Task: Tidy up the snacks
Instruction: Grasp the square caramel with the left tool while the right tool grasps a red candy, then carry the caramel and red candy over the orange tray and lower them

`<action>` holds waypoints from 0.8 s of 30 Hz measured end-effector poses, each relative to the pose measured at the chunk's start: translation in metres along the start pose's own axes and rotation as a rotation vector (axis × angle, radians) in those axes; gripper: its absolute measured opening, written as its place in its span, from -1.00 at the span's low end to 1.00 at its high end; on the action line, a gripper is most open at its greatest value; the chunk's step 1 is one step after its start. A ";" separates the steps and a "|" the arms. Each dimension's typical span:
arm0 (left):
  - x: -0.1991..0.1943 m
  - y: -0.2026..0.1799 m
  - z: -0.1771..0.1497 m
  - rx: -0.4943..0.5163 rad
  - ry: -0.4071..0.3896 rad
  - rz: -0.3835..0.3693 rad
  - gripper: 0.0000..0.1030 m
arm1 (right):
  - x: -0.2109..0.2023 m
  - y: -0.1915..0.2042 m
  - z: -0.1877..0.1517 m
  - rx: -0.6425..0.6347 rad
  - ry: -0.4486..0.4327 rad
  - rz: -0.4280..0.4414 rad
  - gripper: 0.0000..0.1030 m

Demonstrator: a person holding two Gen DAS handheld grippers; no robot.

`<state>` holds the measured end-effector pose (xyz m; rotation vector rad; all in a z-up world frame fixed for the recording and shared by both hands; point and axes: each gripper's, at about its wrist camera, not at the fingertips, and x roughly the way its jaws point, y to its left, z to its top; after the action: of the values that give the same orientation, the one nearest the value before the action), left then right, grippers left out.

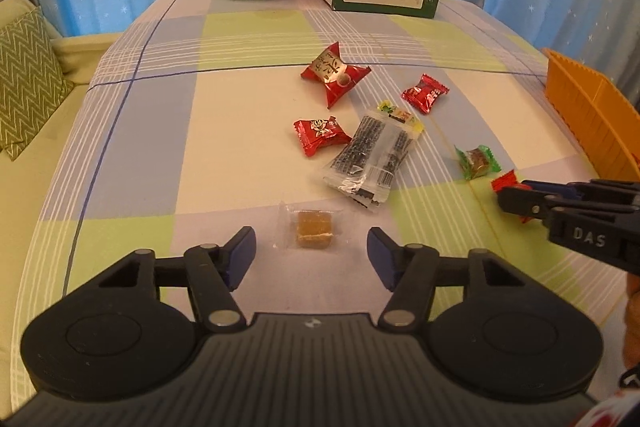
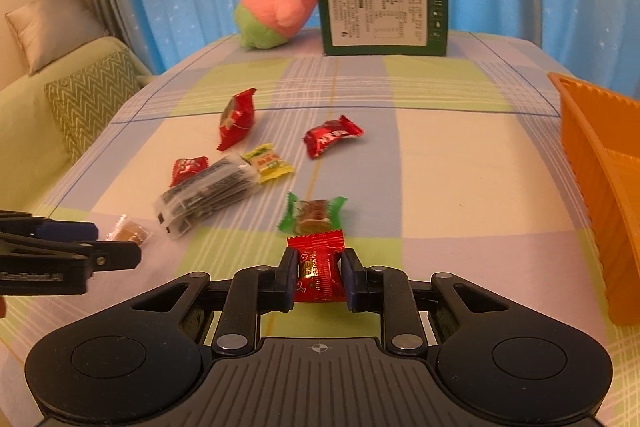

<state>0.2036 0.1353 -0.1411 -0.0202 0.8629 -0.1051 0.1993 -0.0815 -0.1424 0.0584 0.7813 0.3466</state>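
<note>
Six snacks (image 1: pixel 372 163) scattered; orange bin (image 2: pixel 600 195) rightward.

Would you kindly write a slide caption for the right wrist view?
Right tongs clamp a red candy above the plaid tablecloth, orange bin alongside.

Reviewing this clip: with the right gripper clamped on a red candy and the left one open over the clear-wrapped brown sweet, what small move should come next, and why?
Probably carry the right gripper toward the orange bin on its right. Its fingers already pinch the red candy, and the bin stands open nearby. The left gripper is open around the brown sweet, not yet closed.
</note>
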 end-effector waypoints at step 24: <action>-0.020 -0.015 0.001 0.039 -0.031 0.037 -0.48 | -0.029 -0.007 0.003 0.044 -0.036 0.023 -0.55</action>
<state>0.1899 0.1228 -0.1243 0.0307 0.8302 -0.0868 0.1843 -0.0973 -0.1218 0.1144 0.7529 0.3489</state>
